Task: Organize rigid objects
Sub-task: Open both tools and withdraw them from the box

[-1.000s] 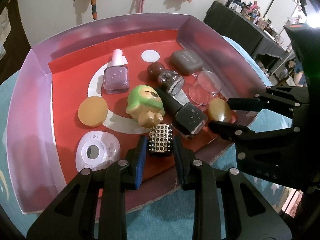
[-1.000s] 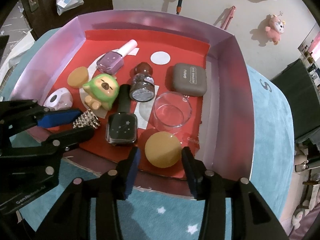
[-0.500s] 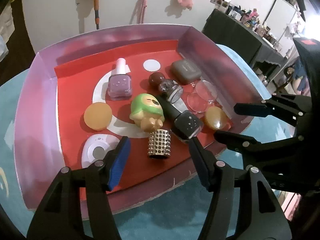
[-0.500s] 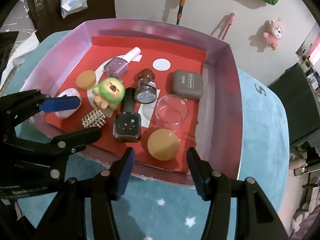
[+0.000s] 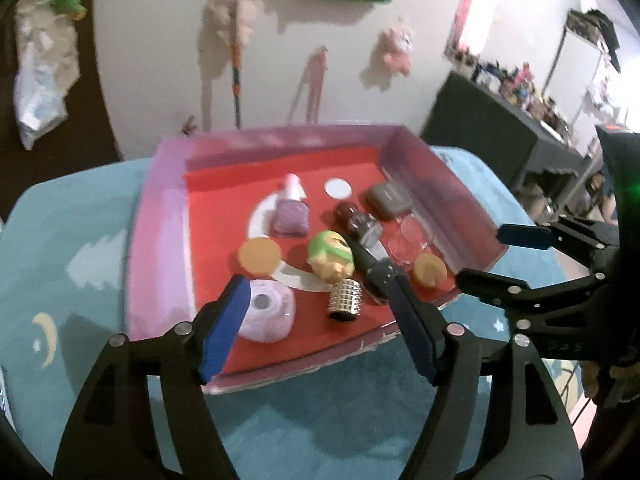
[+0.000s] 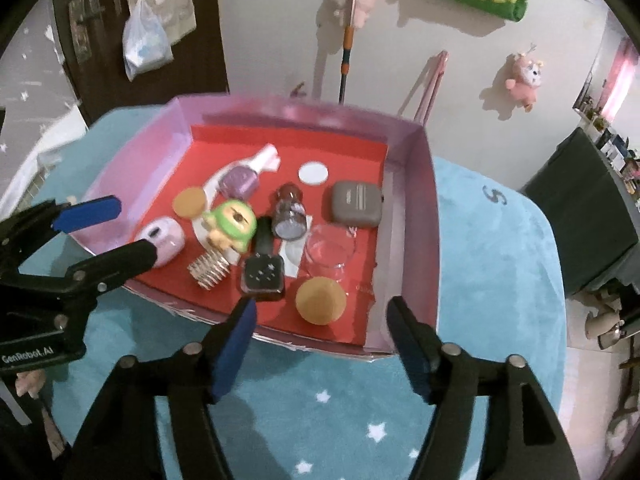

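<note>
A pink-walled box (image 5: 160, 216) (image 6: 412, 208) with a red floor holds several small items. Among them are a studded silver cylinder (image 5: 345, 300) (image 6: 210, 271), an orange ball (image 5: 430, 270) (image 6: 320, 300), a black nail polish bottle (image 6: 262, 272), a green figure (image 5: 331, 254), a white round device (image 5: 266, 312) and a clear dish (image 6: 330, 250). My left gripper (image 5: 316, 292) (image 6: 120, 228) hangs above the box's near edge, jaws opening, nothing pressed; the cylinder lies on the floor beyond them. My right gripper (image 6: 320, 308) (image 5: 492, 256) is also opening and empty, with the ball lying beyond its fingers.
The box also holds a purple polish bottle (image 5: 291, 216), a grey case (image 6: 355, 204), a glitter bottle (image 6: 290, 216) and an orange disc (image 5: 259, 255). It sits on a teal star rug (image 6: 500, 240). A dark table (image 5: 480, 128) stands at the right; plush toys hang on the wall.
Both grippers rose and pulled back from the box while spreading wide. The left let go of the studded cylinder; the right's fingers moved off the orange ball.
</note>
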Demonstrator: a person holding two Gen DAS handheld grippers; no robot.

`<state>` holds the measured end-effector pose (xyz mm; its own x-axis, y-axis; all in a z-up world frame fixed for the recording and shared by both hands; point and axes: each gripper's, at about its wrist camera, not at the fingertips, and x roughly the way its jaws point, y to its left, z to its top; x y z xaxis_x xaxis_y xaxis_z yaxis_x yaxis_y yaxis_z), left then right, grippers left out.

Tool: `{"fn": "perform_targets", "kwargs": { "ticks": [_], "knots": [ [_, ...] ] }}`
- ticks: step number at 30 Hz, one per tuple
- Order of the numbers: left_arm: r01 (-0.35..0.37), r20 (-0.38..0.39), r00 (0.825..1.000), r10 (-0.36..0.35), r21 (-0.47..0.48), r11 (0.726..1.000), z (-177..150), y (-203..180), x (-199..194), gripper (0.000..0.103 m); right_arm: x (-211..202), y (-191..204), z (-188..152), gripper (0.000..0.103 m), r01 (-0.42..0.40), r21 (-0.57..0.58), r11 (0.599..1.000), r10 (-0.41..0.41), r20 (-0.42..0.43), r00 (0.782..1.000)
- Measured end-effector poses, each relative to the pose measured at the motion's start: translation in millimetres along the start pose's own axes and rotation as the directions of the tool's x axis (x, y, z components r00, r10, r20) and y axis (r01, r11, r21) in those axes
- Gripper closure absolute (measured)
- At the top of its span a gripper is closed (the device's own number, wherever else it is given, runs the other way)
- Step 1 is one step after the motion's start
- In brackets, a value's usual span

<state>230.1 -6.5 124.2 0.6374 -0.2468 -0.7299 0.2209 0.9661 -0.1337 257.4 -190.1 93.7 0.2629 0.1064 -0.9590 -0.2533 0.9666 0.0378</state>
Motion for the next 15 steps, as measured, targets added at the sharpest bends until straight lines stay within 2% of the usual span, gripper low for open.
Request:
{"fn": "perform_targets", "kwargs": {
  "ticks": [4, 6, 8, 11, 15],
  "knots": [
    [-0.019, 0.058, 0.998, 0.020, -0.030, 0.999, -4.6, 4.2, -24.6, 0.024, -24.4, -0.2, -4.6, 0.017, -0.032, 0.026, 0.999, 0.029, 0.085, 0.996],
    [-0.044, 0.098, 0.994, 0.048, -0.046, 0.998, -8.0, 5.3, -34.7, 0.023, -37.7, 0.6, -7.2, 0.007, -0.040, 0.042, 0.998, 0.034, 0.145, 0.989],
    [-0.075, 0.123, 0.989, 0.081, -0.052, 0.996, -11.3, 4.8, -40.7, 0.022, -46.1, 3.0, -10.4, 0.002, -0.037, 0.049, 0.998, 0.026, 0.197, 0.980],
    [-0.118, 0.154, 0.980, 0.125, -0.053, 0.992, -16.8, 3.6, -42.6, 0.018, -50.2, 7.3, -15.2, 0.001, -0.025, 0.059, 0.998, 0.009, 0.257, 0.966],
    [-0.163, 0.204, 0.964, 0.168, -0.044, 0.986, -20.5, 1.3, -38.0, 0.018, -46.0, 12.5, -22.8, 0.000, 0.008, 0.072, 0.997, -0.032, 0.332, 0.943]
  ]
}}
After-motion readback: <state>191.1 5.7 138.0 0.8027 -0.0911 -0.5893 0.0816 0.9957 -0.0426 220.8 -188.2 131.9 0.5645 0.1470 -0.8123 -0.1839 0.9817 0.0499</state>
